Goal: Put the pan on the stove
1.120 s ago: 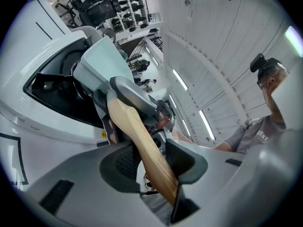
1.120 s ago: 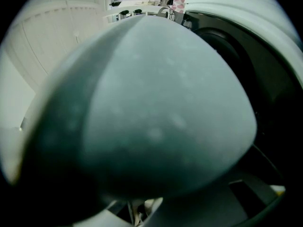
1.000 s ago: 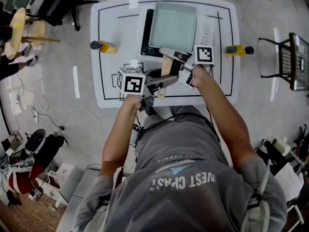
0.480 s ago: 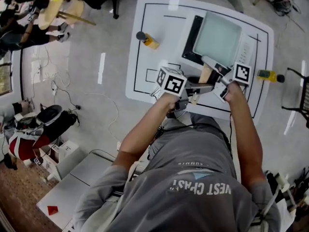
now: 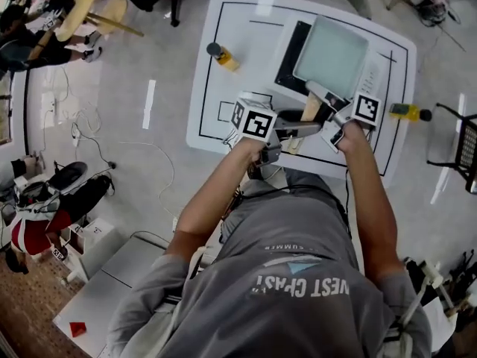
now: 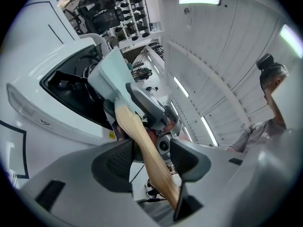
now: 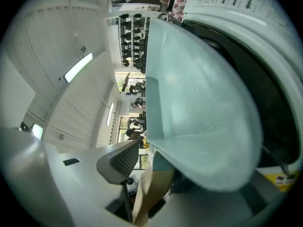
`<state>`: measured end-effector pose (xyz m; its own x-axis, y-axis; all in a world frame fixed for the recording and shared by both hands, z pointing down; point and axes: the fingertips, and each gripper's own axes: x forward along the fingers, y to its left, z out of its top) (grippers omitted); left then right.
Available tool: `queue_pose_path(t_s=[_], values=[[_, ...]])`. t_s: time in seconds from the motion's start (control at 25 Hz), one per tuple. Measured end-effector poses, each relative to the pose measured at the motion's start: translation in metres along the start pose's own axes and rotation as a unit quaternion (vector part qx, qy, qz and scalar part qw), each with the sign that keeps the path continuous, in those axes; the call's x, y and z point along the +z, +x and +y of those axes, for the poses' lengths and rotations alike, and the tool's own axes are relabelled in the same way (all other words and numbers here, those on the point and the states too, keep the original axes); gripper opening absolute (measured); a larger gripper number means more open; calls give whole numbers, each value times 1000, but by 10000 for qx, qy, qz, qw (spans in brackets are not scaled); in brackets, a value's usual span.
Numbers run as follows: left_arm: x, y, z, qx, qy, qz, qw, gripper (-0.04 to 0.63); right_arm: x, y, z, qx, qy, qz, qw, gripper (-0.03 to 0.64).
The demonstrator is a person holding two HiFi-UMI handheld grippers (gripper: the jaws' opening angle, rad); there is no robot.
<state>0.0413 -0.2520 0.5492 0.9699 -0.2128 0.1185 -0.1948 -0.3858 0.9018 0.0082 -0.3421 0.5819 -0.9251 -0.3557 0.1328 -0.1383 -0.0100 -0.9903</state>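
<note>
Both tongs had just been spreading: my left gripper (image 6: 151,161) wide around the wooden handle (image 6: 140,143), my right gripper (image 5: 319,98) loose beside it. At twelve o'clock, the teal pan (image 5: 332,54) sat on the stove (image 5: 287,60).

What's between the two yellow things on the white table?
In the head view, the black stove with the pale green pan over it; bare white table either side.

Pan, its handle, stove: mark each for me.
pan (image 5: 332,54): head view, middle of its pale green inside.
handle (image 6: 147,157): left gripper view, midway along the wooden shaft.
stove (image 5: 288,54): head view, bare black top left of the pan.
</note>
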Motion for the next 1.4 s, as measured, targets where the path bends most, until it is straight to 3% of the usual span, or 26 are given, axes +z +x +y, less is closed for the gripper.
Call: queue_pose_path(t_s=[0.36,0.8,0.92,0.96,1.12,1.4], values=[[13,-28,2,163,-15,-399,9991,232,-3,-9,-1,-202,82,-149,9997,191],[-10,-28,1,274,90,-72,9996,230,1,4,-2,-284,268,-192,9991,190],[-22,-27,-3,178,2,61,9998,219,1,5,0,-224,296,-248,9990,190],[-26,-27,-4,142,-47,95,9998,172,1,4,0,-212,287,-262,9990,190],[-35,-27,-9,92,-223,189,9995,160,-3,1,3,-214,253,-325,9989,217],[-39,-37,-9,90,-460,-155,9988,147,-18,-3,8,-304,121,-245,9992,263]])
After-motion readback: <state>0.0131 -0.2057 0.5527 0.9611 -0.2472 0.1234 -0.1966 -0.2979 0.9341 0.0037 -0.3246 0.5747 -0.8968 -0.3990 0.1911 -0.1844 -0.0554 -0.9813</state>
